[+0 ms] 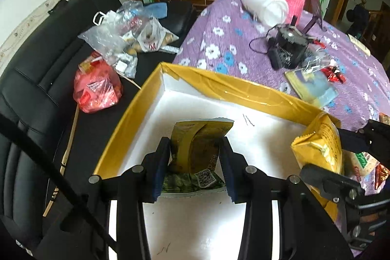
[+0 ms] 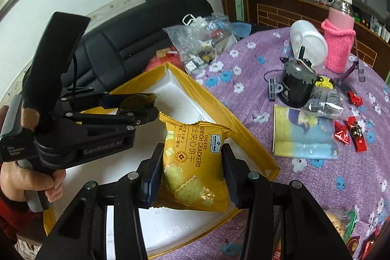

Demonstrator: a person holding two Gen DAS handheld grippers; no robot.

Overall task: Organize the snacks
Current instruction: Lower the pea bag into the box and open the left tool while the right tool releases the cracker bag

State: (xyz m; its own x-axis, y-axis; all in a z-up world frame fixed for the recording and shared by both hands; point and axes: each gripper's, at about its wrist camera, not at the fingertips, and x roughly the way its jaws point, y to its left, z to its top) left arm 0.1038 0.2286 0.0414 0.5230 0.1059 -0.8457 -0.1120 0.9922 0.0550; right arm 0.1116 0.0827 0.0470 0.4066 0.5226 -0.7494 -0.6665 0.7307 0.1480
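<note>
A yellow-sided box with a white foam lining stands on the purple flowered tablecloth; it also shows in the right wrist view. My left gripper is shut on a green-and-gold snack packet and holds it inside the box, just above the white floor. My right gripper is shut on a yellow cheese sandwich crackers packet over the box's right side; this packet shows at the right of the left wrist view. The left gripper shows in the right wrist view.
Red wrapped candies, a blue-yellow booklet, a black pot, a white jar and a pink bottle lie on the table. More snacks sit at the near right. Plastic bags of snacks lie on the black sofa.
</note>
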